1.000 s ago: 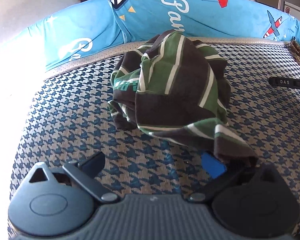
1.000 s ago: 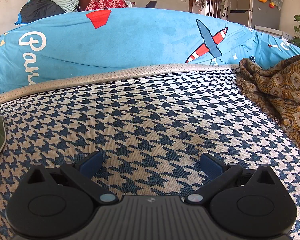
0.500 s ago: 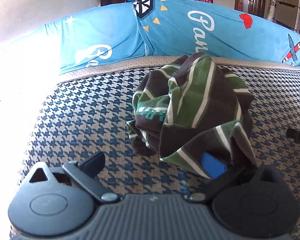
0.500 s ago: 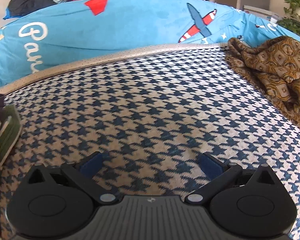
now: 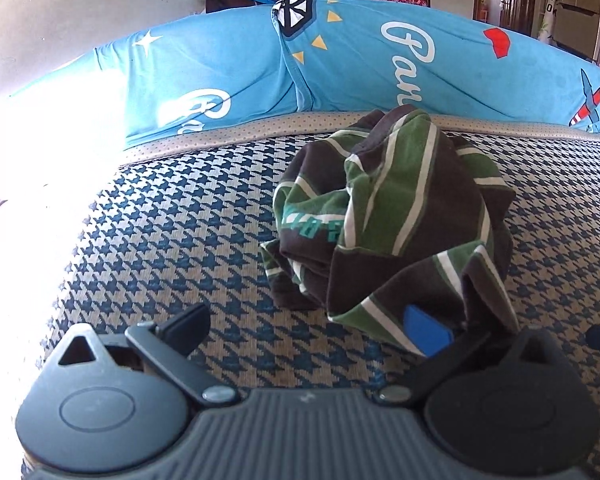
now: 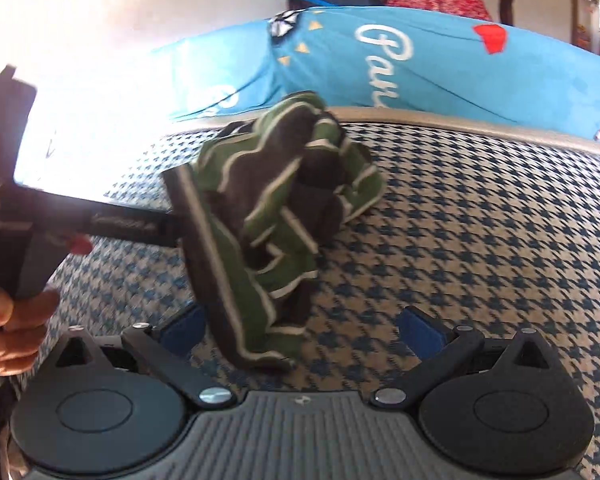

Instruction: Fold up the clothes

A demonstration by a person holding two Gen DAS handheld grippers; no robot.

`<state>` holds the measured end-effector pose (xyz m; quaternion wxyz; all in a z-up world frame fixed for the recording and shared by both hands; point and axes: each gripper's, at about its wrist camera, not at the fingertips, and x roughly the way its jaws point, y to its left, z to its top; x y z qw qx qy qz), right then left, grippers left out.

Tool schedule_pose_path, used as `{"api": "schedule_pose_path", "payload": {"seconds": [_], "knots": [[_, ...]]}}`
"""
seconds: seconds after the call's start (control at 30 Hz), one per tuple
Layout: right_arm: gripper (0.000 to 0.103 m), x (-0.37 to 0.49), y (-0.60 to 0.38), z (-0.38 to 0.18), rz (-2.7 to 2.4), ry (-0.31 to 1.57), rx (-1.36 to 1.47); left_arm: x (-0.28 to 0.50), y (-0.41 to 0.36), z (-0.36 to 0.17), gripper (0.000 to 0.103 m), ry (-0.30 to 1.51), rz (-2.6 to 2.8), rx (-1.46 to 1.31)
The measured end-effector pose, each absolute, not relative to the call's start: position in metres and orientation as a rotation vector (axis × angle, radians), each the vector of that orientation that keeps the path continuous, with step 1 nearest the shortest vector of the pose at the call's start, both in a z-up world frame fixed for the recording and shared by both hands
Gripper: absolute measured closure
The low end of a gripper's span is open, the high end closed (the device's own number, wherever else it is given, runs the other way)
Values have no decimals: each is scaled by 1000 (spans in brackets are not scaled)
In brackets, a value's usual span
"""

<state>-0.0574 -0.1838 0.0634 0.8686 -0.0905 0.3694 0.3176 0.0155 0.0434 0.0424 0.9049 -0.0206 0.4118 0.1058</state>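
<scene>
Striped shirt [image 5: 392, 216], green/dark brown with white lines, sits bunched in a heap on the houndstooth mattress [image 5: 172, 240], toward the far side near the blue bolster [image 5: 340, 64]. Left tool [image 5: 312, 324] is spread wide; its right finger, the one with the blue pad [image 5: 426, 330], is tucked under a hanging fold at the shirt's near edge, while the left finger [image 5: 188, 322] is bare and well apart from the cloth, so nothing is pinched. Right wrist view is motion-blurred: right tool [image 6: 300, 326] is also spread wide, with a flap of the shirt [image 6: 260, 232] drooping down between its fingers, closer to the left blue pad [image 6: 180, 328]; contact cannot be told. In that view the left tool's black body [image 6: 112, 226] comes in from the left edge and reaches the shirt, with the person's hand [image 6: 12, 320] gripping its handle. Strong glare washes out the left side of both views.
</scene>
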Motion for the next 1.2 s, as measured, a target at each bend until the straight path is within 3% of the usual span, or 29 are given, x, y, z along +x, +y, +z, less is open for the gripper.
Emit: {"api": "schedule_pose_path", "payload": {"seconds": [0.23,0.3,0.43,0.57,0.83,1.1,1.2], "knots": [[0,-54,-152,58,611,773,-286,15,45,42,0,853,222,-49],[8,-48,-151,58,589,786,-267,14,46,42,0,849,224,-48],[36,-38,-148,60,541,809,-231,11,52,46,0,836,236,-58],[52,-35,-150,71,516,755,-174,7,59,51,0,821,261,-75],[55,-22,-144,103,405,576,-78,2,74,53,0,814,314,-105],[53,10,-117,86,330,724,-78,4,79,49,0,883,337,-116],[43,16,-110,81,276,736,-74,4,77,46,0,908,334,-101]]}}
